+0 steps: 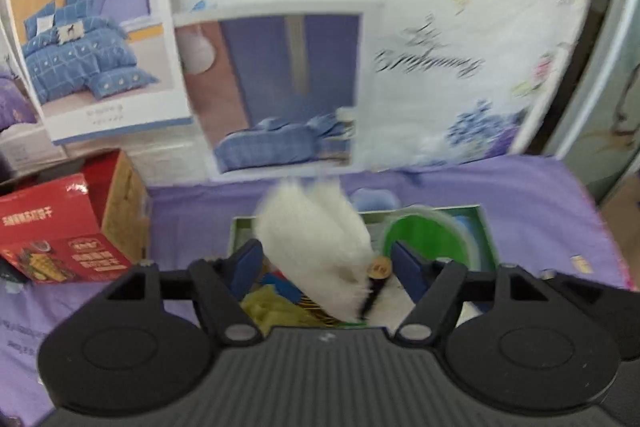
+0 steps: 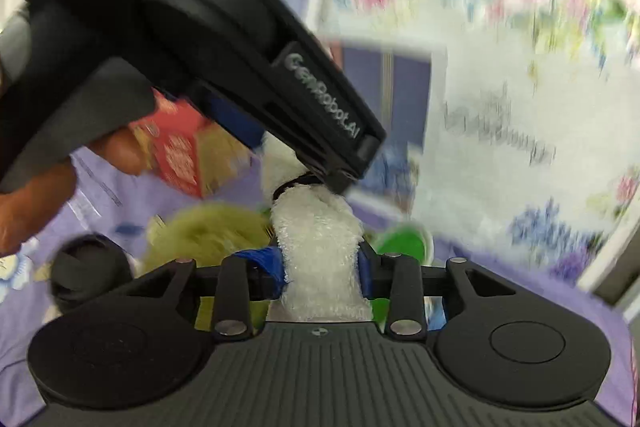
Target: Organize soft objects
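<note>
A white fluffy cloth (image 1: 316, 239) with a black band and a small round tag hangs between the fingers of my left gripper (image 1: 328, 263), which stands open around it, the blue pads clear of the fluff. In the right wrist view the same white cloth (image 2: 316, 227) runs up from my right gripper (image 2: 320, 267), whose blue pads are shut on its lower part. Just above, one of the left gripper's fingers (image 2: 320, 107) reaches over the cloth's banded top. Below lie a green open box (image 1: 486, 227) and a yellow-green plush (image 1: 276, 307).
A red carton (image 1: 52, 227) stands at the left on the purple cover (image 1: 540, 207). Large packaged bedding sets (image 1: 440, 27) form a wall close behind. A green round item (image 1: 416, 239) sits in the box. A black round object (image 2: 88, 267) lies at lower left, beside a person's hand (image 2: 32, 195).
</note>
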Demonstrator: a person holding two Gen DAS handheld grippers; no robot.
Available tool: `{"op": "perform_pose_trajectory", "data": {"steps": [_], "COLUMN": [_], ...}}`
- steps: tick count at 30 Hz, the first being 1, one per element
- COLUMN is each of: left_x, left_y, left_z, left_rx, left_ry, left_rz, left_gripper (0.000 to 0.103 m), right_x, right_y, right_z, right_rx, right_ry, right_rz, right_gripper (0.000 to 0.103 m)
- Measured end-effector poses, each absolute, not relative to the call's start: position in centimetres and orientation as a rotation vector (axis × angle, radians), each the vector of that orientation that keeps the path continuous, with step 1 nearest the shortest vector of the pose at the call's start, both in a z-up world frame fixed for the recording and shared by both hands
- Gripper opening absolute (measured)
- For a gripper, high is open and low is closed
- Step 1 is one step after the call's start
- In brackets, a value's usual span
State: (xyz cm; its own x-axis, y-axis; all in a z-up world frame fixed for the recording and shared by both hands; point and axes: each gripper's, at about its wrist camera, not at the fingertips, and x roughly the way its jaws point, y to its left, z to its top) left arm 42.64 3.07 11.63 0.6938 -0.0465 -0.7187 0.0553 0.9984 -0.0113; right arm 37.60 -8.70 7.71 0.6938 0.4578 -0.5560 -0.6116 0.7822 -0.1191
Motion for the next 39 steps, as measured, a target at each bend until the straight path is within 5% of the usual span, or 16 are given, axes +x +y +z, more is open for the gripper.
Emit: {"op": "perform_pose_trajectory", "data": {"steps": [12, 24, 26, 39], "left_x": [40.2, 26.8, 23.8, 13.3], "left_y": [5.6, 8.8, 9.8, 14.1], "left_z": [11.8, 13.3, 12.6, 0.4], "left_rx": [-0.054, -0.096, -0.095, -0.199], "left_ry": [0.786, 0.679, 0.667, 0.777], "left_rz": [-0.015, -0.072, -0.056, 0.131], "left_gripper": [0.073, 0.079, 0.09, 0.09], "right_x": [35.5, 25.7, 23.1, 14.5], "right_y": [-13.6, -16.7, -16.4, -13.9], "right_z": [9.3, 9.6, 8.7, 0.2], "right_rx": [-0.191, -0.071, -0.05, 0.088], "right_ry": [0.426, 0.315, 0.313, 0.474], "right_rz": [0.486, 0.378, 0.371, 0.337], "right_gripper": [0.024, 0.027, 0.028, 0.03]}}
